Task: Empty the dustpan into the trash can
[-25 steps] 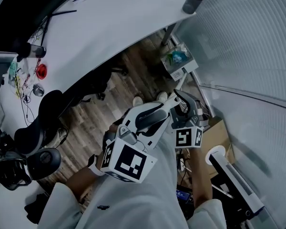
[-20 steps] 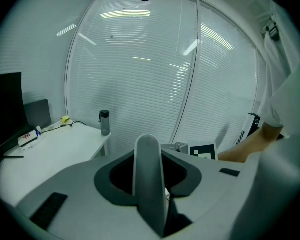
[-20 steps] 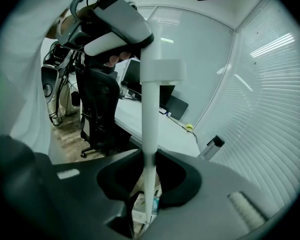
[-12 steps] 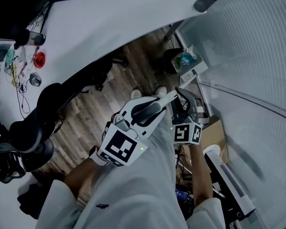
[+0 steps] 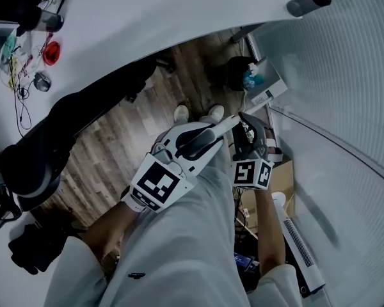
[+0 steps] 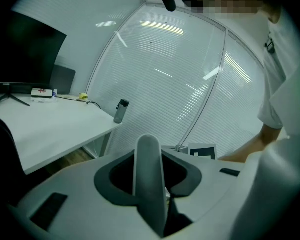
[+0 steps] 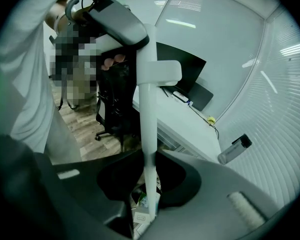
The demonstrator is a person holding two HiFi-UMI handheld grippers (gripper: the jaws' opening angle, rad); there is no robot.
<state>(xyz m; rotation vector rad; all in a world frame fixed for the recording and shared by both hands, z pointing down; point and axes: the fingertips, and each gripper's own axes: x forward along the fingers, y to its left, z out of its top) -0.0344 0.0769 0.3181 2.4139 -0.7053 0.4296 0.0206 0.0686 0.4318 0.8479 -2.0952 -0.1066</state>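
Both have sunk lower, left gripper (image 6: 149,196) pinching the rounded grey grip (image 6: 149,156), right gripper (image 7: 149,204) pinching the white plastic dustpan pole (image 7: 148,114), near the white boxy trash can (image 5: 267,92) but nothing dumped yet, I reckon.

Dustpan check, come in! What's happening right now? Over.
Left gripper shut on a pale rod. Right gripper shut on the white pole, litter showing below its jaws. Dustpan's scoop hidden. Nothing seen in the way.

Dim, bluish frames, fisheye-warped with dark vignetted corners.
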